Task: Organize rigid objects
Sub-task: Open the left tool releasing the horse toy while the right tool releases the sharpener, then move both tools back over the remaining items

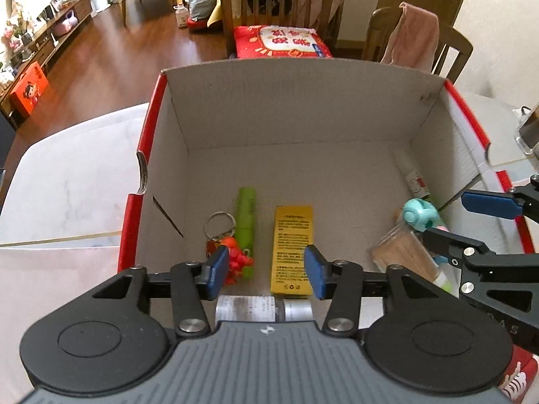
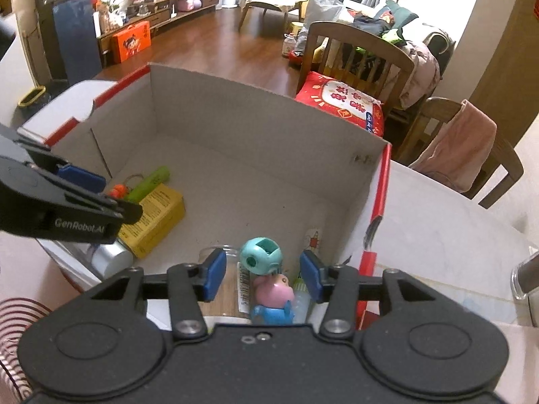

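Observation:
A red-sided cardboard box [image 1: 286, 101] stands on the white table, with everything inside lying at its near end. My left gripper [image 1: 266, 271] hangs open over a silver bottle [image 1: 266, 308], between an orange keychain [image 1: 235, 259] and a yellow carton [image 1: 292, 249]; a green tube [image 1: 246, 219] lies beside them. My right gripper [image 2: 262, 274] is open around a pink and blue pig figure [image 2: 273, 289] topped by a teal ball [image 2: 261, 256], with gaps at both pads. A packet of wooden sticks [image 1: 401, 252] and a white tube [image 1: 416, 181] lie there too.
Two wooden chairs stand beyond the box, one with a red cushion [image 1: 279, 42], the other draped with a pink cloth [image 1: 414, 37]. A clear glass container [image 1: 530, 131] sits on the table to the right. The far half of the box floor [image 1: 286, 168] is bare.

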Available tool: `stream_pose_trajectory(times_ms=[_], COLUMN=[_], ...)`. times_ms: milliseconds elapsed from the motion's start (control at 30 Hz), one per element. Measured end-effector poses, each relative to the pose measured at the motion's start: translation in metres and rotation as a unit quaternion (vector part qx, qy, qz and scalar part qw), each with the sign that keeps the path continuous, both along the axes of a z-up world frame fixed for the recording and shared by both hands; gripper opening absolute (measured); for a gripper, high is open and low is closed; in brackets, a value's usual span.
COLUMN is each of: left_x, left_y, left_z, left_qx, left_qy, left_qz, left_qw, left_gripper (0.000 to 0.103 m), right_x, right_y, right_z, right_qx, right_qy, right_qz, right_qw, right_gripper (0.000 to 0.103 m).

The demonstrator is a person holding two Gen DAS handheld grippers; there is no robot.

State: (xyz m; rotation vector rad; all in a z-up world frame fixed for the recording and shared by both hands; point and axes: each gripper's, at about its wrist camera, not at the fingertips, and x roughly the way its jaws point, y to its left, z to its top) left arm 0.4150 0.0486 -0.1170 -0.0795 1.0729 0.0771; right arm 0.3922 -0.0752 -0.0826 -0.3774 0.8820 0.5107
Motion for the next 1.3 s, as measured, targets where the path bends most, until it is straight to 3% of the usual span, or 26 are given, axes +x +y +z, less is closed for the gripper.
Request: stream_pose_trajectory(times_ms=[467,1100,1200,1300], left_x=[-0.04,-0.126,-0.144,-0.162], left_y=[-0.009,-0.025,-0.025,-0.025], left_z=[0.05,0.112,0.118,0.123], left_qx=[0.013,-0.019,-0.021,-0.02], left_qy=[-0.057,-0.12,-0.13,-0.142], left_qz=[-0.006,-0.027,-0.027,-0.026], left_qw=[0.9983,0.9923,0.991,0.9894], left_gripper=[0.054,0.054,0.064,0.065], right_x=[-0.04,-0.119,-0.133,-0.147], right_y=[-0.027,-0.05,-0.055,-0.06], right_z=[0.057,0.109,0.114,0.118], right_qx=[0.069,0.12,0.132,0.143], right_qy=[-0.025,-0.061,-0.065,-0.068], right_qz=[-0.01,-0.004,-0.002,0.0], right_qw=[0.997,0.991,0.989,0.987], right_gripper=[0.064,0.078,0.082,0.083])
